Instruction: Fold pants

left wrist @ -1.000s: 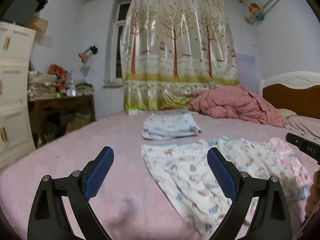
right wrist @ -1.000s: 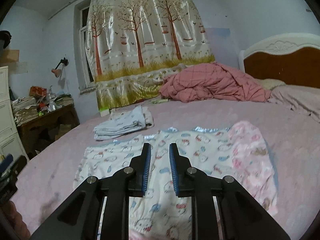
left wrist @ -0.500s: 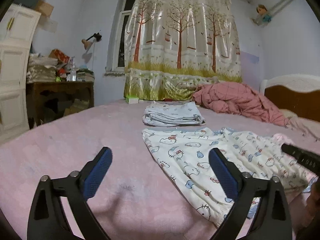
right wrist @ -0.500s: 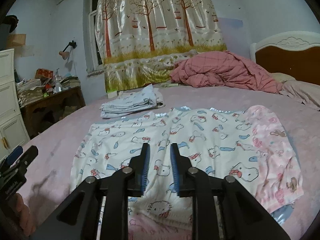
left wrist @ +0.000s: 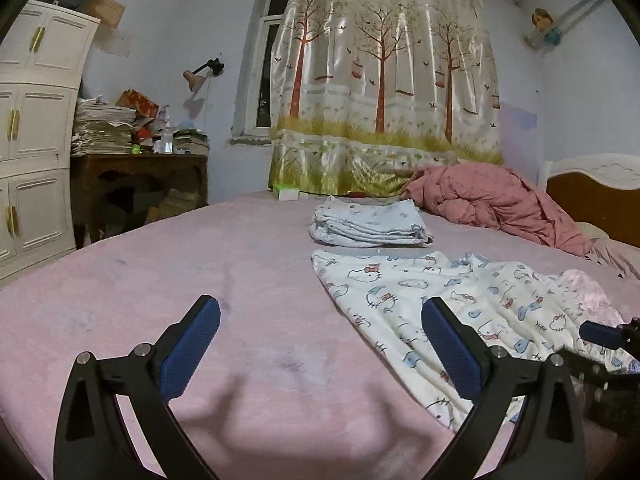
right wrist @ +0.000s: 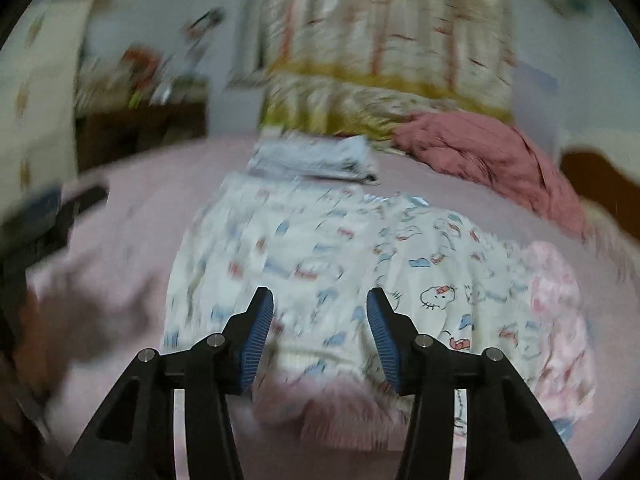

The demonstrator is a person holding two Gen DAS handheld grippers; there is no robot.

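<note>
White cartoon-cat print pants (left wrist: 452, 304) lie spread flat on the pink bed (left wrist: 200, 264), with a pink printed garment (left wrist: 588, 296) under their right side. My left gripper (left wrist: 320, 344) is open wide and empty, low over the bed just left of the pants' near left edge. My right gripper (right wrist: 320, 320) is open and empty, low over the pants (right wrist: 320, 248) near their front edge; this view is blurred by motion. The right gripper's tip also shows in the left wrist view (left wrist: 604, 336).
A folded stack of pale blue clothes (left wrist: 368, 226) sits behind the pants. A crumpled pink quilt (left wrist: 492, 200) lies at the back right by the headboard (left wrist: 596, 196). A cluttered desk (left wrist: 140, 172) and white cabinet (left wrist: 36, 132) stand left of the bed.
Both grippers have dropped closer to the bed. The right gripper has opened from nearly shut and is moving fast. The left gripper has stayed open.
</note>
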